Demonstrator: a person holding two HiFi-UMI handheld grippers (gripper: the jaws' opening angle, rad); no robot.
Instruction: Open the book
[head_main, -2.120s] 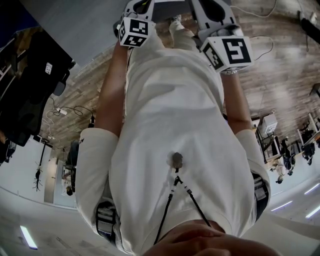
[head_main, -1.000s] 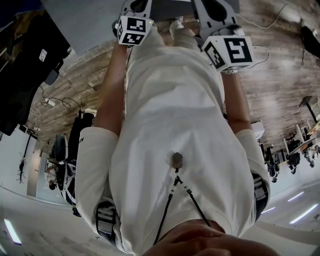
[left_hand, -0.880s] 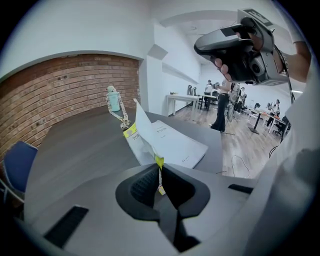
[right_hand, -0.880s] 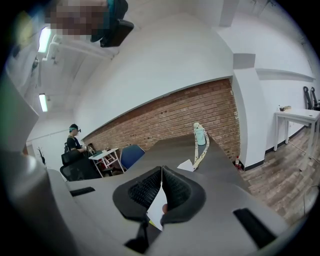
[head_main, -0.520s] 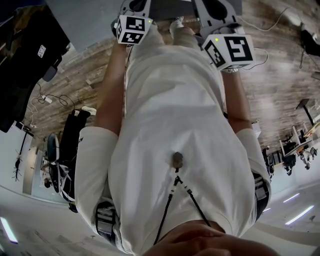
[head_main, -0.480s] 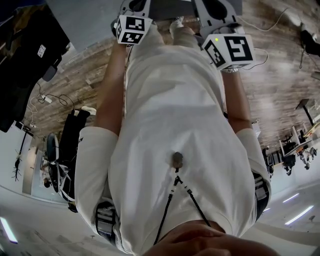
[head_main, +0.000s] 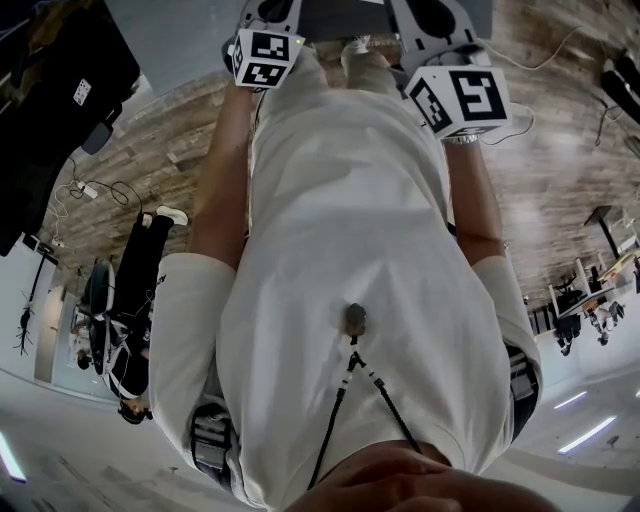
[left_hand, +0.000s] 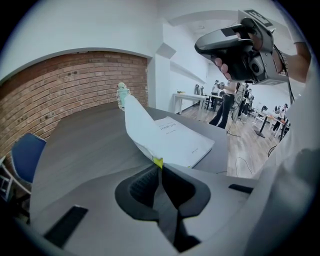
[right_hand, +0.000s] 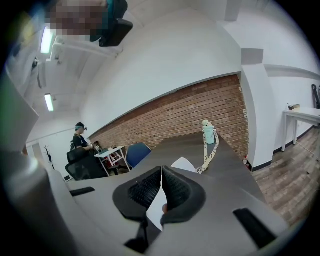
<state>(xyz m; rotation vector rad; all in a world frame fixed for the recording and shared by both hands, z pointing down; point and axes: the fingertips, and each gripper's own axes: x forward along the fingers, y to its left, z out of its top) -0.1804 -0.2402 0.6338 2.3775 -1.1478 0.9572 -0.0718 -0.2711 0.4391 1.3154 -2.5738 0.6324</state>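
White page (left_hand: 149, 129) in just-opening left gripper (left_hand: 160, 168)

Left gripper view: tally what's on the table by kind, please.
book: 1
bottle: 1
total: 2

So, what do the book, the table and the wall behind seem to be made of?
The book looks like paper, matte white: its lifted sheet bends softly. The table has a smooth dark grey top with a faint sheen, perhaps laminate. The wall is rough red-brown brick, mortar lines visible.
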